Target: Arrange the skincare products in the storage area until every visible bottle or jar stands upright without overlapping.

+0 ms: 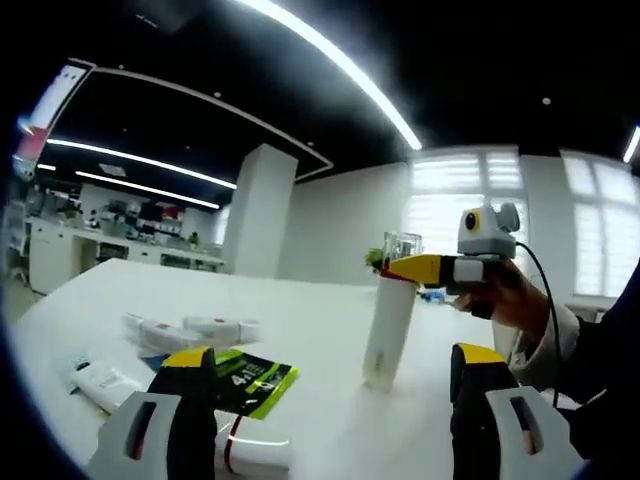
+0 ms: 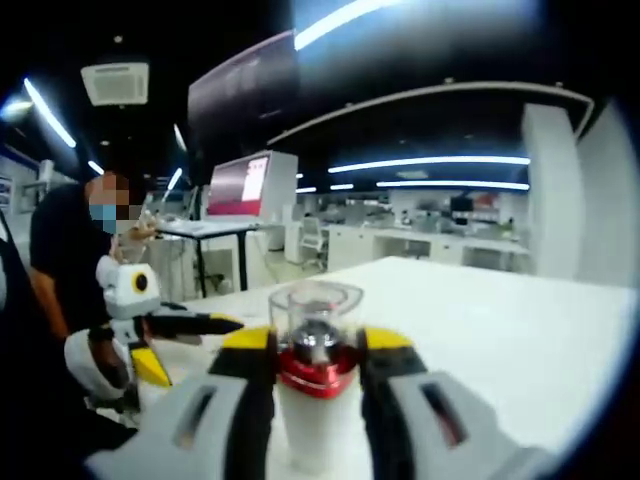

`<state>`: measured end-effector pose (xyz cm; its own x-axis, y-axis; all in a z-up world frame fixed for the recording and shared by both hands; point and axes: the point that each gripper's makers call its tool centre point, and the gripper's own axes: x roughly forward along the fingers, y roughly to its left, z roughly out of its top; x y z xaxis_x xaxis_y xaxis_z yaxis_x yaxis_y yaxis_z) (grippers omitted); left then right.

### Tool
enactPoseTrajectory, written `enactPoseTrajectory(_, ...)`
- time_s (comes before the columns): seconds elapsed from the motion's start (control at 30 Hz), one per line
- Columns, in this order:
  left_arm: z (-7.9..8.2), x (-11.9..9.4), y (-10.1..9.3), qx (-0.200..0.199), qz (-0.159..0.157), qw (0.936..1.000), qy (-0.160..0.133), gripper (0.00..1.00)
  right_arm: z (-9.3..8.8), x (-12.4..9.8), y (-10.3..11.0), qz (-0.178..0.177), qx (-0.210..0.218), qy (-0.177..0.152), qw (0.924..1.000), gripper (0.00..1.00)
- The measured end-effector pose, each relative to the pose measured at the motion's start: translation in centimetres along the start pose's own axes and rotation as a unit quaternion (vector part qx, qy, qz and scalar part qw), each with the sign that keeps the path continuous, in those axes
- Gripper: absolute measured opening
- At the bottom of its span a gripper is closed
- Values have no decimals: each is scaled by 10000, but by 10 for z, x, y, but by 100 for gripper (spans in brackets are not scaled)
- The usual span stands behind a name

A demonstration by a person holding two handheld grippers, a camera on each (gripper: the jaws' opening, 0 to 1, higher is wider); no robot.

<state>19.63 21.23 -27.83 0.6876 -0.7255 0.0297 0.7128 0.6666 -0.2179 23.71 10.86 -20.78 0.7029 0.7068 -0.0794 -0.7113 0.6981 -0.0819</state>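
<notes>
Left gripper [image 1: 330,385]: nearest in left gripper view, two yellow-tipped jaws rising from bottom, spread wide apart, nothing between them, above white table [image 1: 320,310].
White tube [image 1: 100,383]: lying flat at far left of table, just beside left jaw.
Green-black packet [image 1: 252,381]: lying flat, partly hidden behind left jaw tip.
Small white tubes [image 1: 190,329]: lying on their sides further back, close together; touching or not, cannot tell.
White bottle [image 1: 390,335]: tall, upright near table middle, red collar and clear cap on top, well apart from lying items.
Right gripper [image 1: 400,268]: entering left gripper view from right, held by a hand [image 1: 515,300], yellow fingertips clamped at bottle neck.
Second person [image 2: 75,250]: in right gripper view, far left, dark clothes, standing behind table.
Left gripper seen from right gripper view [image 2: 175,340]: low at left, yellow-black jaws parted, pointing right.
Right gripper own jaws [image 2: 318,350]: closed against red collar [image 2: 318,368] of white bottle [image 2: 310,425], clear cap [image 2: 315,305] standing above jaws, bottle body upright below.
</notes>
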Motion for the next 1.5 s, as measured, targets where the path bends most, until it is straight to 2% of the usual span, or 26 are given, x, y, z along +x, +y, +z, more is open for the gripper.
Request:
enactPoseTrajectory(0.03, 0, 0, 0, -3, 6, 10000, -1, 99, 0, -3, -9, -32, 11, 6, 10000, 31)
enactPoseTrajectory(0.4, -1, 2, 2, 89, 48, 9999, 84, 99, -5, -16, -45, -337, 29, 103, 9994, 31)
enactPoseTrajectory(0.7, -1, 0, 6, 64, 16, 9999, 148, 99, -5, -28, -80, -537, 153, 50, 9984, 31)
enactPoseTrajectory(0.93, -1, 0, 7, -19, -19, 9998, 183, 99, -7, -45, -104, -760, 271, 30, 9967, 31)
enactPoseTrajectory(1.1, 0, 1, 5, -48, -66, 9998, 156, 99, -12, -56, -116, -912, 157, 159, 9956, 31)
enactPoseTrajectory(1.33, -3, 3, 3, 2, -92, 9996, 266, 99, -14, -66, -129, -1015, 237, 38, 9945, 31)
enactPoseTrajectory(1.5, -4, 4, 1, -3, -114, 9995, 291, 99, -19, -67, -136, -1070, 163, 128, 9940, 31)
